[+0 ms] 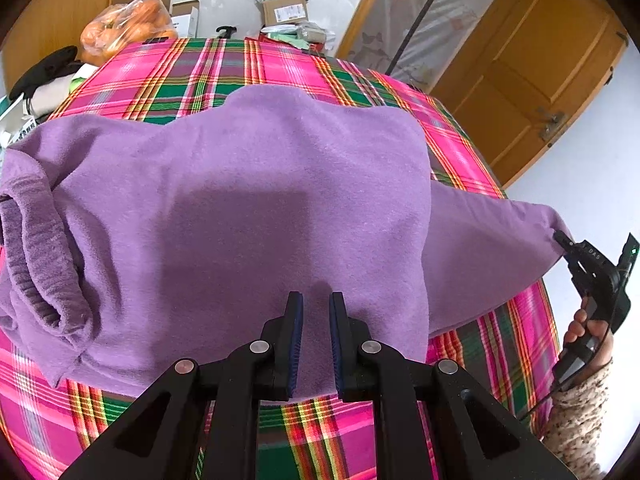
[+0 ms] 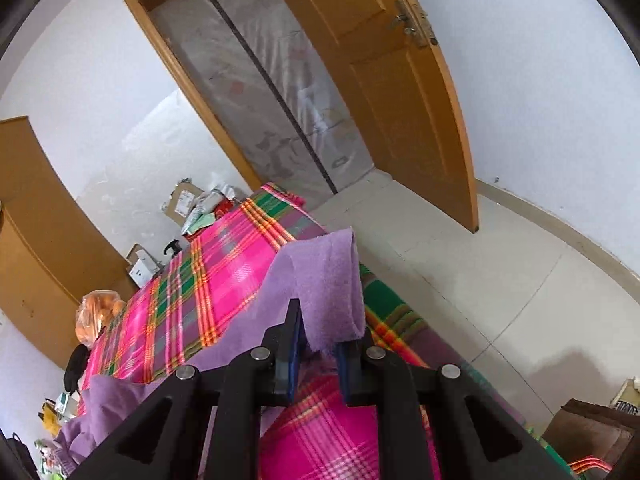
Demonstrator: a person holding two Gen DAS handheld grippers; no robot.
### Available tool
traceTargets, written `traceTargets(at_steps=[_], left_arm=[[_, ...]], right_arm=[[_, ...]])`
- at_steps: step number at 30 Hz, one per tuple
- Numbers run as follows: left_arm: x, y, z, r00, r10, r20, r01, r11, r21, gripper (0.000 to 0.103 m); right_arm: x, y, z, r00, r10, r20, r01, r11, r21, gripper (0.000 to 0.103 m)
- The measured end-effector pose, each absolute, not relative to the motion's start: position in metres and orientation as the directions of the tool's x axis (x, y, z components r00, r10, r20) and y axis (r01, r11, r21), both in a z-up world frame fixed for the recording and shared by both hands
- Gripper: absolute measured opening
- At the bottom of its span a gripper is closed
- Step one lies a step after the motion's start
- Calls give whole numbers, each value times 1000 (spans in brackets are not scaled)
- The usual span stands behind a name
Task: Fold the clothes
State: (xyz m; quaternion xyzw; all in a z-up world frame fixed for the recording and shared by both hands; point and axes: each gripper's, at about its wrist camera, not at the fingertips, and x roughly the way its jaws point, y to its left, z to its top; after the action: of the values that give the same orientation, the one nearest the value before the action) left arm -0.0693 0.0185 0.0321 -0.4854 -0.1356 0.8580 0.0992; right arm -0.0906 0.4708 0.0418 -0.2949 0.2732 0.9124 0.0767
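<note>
A purple sweater (image 1: 260, 168) lies spread on a table covered by a pink and green plaid cloth (image 1: 280, 64). Its ribbed end (image 1: 36, 264) is rolled up at the left. My left gripper (image 1: 316, 312) hovers above the sweater's near edge, open by a narrow gap, with nothing between its fingers. At the right, my right gripper (image 1: 562, 242) is shut on the tip of the sweater's right part (image 1: 500, 248) and holds it lifted past the table edge. In the right wrist view the purple fabric (image 2: 328, 280) sits between the fingers of the right gripper (image 2: 318, 340) and drapes over the right one.
A bag of oranges (image 1: 128, 28), small boxes (image 1: 284, 10) and clutter line the table's far edge. Dark clothing (image 1: 44, 68) sits at the far left. A person's hand (image 1: 584, 328) holds the right gripper's handle. A wooden door (image 1: 532, 68) and tiled floor (image 2: 480, 280) lie to the right.
</note>
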Motion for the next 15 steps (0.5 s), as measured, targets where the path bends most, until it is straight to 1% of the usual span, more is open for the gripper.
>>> traceTargets(at_steps=[7,10,12,15], left_arm=[[-71,17,33,-506,298,-809,-33,-945,-326,13],[-72,17,33,-505,297,-810,-32,-945,-327,13],[-72,18,32,-503,298,-811,-33,-945,-326,13],[-72,20,30,-502,300,-811,-36,-944,-327,13]], right_arm=[[-89,482,39,-809,-1,-588,-322,-837,443,14],[-88,488,40,-807,30,-590,-342,-838,425,9],[-86,495,41,-803,60,-593,-366,-834,411,9],[-86,500,37,-790,54,-611,-370,-836,405,9]])
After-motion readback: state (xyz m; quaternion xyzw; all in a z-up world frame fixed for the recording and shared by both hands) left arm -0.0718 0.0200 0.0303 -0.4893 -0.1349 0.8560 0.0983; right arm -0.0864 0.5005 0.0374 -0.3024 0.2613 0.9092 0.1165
